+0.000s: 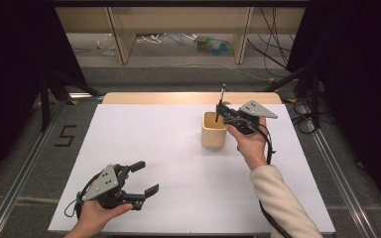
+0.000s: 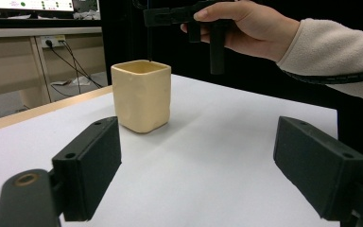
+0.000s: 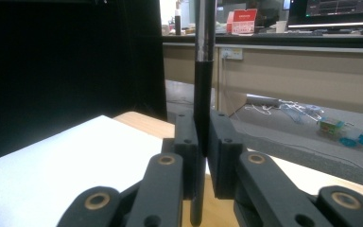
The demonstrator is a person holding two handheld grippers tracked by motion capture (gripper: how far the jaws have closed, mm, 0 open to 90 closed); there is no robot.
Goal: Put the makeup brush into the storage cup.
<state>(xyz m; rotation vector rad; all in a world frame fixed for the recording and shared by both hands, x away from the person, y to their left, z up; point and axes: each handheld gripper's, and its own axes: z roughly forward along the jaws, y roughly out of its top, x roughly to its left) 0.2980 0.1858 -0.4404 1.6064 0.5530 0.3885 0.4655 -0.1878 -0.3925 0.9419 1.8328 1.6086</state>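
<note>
While right hand-held gripper [image 1: 224, 110] clenches pen [image 1: 221, 97], long axis upright: cup [image 1: 213, 130] directly below, pen tip at its mouth. Left hand-held gripper [image 1: 144, 177] released, well apart, low over surface [image 1: 178, 163].

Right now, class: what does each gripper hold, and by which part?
The right gripper clamps a slim black-and-silver pen upright by its black lower barrel, above the cream square cup. The left gripper is open, holding nothing.
</note>
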